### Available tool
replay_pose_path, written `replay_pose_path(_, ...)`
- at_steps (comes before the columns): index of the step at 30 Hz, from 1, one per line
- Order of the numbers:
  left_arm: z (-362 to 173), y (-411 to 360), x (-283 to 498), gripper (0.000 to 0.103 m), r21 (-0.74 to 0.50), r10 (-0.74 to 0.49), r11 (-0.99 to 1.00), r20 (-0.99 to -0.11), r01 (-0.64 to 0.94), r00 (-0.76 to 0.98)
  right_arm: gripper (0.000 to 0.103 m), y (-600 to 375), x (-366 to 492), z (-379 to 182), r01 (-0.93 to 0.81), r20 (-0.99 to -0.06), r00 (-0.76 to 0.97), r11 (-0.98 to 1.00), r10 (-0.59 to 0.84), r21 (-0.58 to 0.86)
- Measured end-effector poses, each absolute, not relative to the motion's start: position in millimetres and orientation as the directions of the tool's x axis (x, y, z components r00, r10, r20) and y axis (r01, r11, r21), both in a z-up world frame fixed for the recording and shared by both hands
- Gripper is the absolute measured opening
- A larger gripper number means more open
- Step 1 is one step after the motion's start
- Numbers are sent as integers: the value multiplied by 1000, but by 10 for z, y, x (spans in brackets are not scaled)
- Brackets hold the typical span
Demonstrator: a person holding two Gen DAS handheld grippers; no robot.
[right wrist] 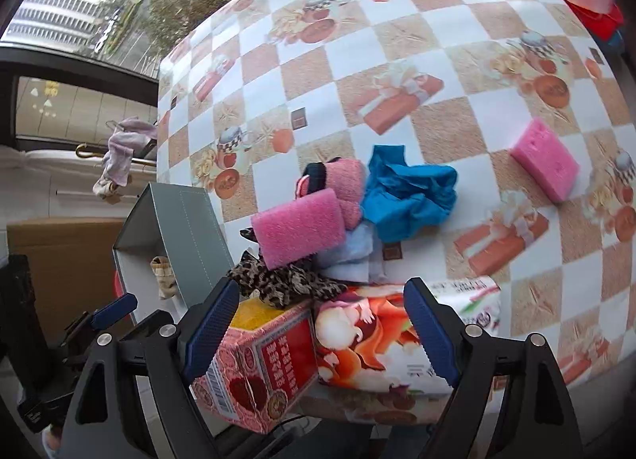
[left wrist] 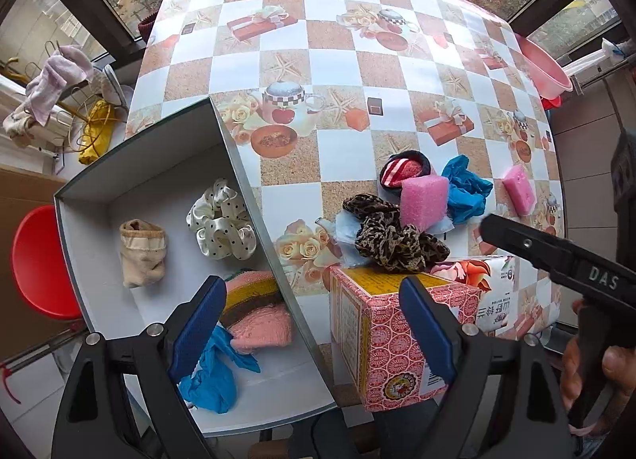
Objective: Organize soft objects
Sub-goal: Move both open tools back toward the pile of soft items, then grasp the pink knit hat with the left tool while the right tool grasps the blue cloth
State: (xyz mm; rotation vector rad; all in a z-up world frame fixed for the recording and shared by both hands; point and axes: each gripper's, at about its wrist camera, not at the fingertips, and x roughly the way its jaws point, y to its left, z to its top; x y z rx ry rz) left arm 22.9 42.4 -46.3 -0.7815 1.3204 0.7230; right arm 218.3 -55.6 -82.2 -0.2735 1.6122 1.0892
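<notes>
My left gripper is open and empty, straddling the right wall of the grey box. In the box lie a beige sock, a dotted white scrunchie, a pink striped cloth and a blue cloth. On the table is a pile: leopard scrunchie, pink sponge, blue cloth, pink-black sock. A second pink sponge lies apart. My right gripper is open and empty above the cartons, near the pile.
A red patterned carton and a floral tissue pack stand at the table's front edge. A pink basin sits at the far right. A red stool and a cardboard box stand left of the table.
</notes>
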Motion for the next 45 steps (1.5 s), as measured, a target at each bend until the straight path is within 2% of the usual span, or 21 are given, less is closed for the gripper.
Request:
replay_pose_path(10, -488, 488, 162, 91, -53, 9, 489, -998, -871, 66, 86, 22, 1972, -1233, -790, -859, -389, 359, 334, 497)
replay_pose_path(14, -487, 539, 232, 91, -37, 14, 480, -999, -877, 49, 85, 126, 1935, -1360, -804, -865, -393, 340, 312, 488)
replay_pose_path(15, -485, 550, 264, 91, -33, 16, 480, -999, -876, 47, 82, 130, 1947, -1382, -801, -865, -396, 344, 310, 490)
replay_pose_path(16, -482, 560, 302, 91, -32, 16, 483, -999, -875, 46, 63, 127, 1971, -1394, -801, -868, -389, 352, 308, 484)
replay_pose_path(17, -483, 572, 346, 91, -32, 17, 487, -999, -873, 46, 50, 109, 2003, -1398, -800, -870, -384, 358, 309, 481)
replay_pose_path(18, -486, 584, 397, 91, -31, 16, 493, -999, -870, 45, 48, 83, 2049, -1399, -792, -867, -389, 367, 313, 488)
replay_pose_path(20, -499, 606, 520, 91, -30, 15, 510, -999, -860, 44, 36, 15, 2166, -1383, -767, -855, -401, 389, 330, 510)
replay_pose_path(28, -765, 657, 1218, 91, -13, -33, 607, -999, -794, -9, 36, -464, 2778, -1222, -662, -816, -392, 486, 425, 571)
replay_pose_path(33, -1061, 687, 1681, 91, 63, -31, 686, -993, -725, -116, 36, -848, 3117, -1277, -598, -825, -366, 570, 431, 563)
replay_pose_path(34, -1128, 710, 1745, 91, 70, -41, 691, -990, -719, -135, 39, -907, 3158, -1306, -588, -827, -373, 583, 420, 561)
replay_pose_path(35, -1196, 739, 1801, 91, 69, -58, 691, -987, -719, -150, 53, -948, 3186, -1331, -580, -827, -385, 589, 410, 563)
replay_pose_path(37, -1338, 788, 1900, 91, 69, -92, 694, -979, -716, -183, 72, -1007, 3212, -1358, -585, -840, -367, 603, 399, 542)
replay_pose_path(41, -1645, 851, 2065, 91, 121, -105, 722, -954, -681, -280, 73, -1077, 3282, -1456, -555, -843, -361, 635, 399, 538)
replay_pose_path(45, -1904, 890, 2106, 91, 107, -165, 736, -930, -668, -330, 73, -1058, 3286, -1573, -527, -830, -401, 643, 388, 556)
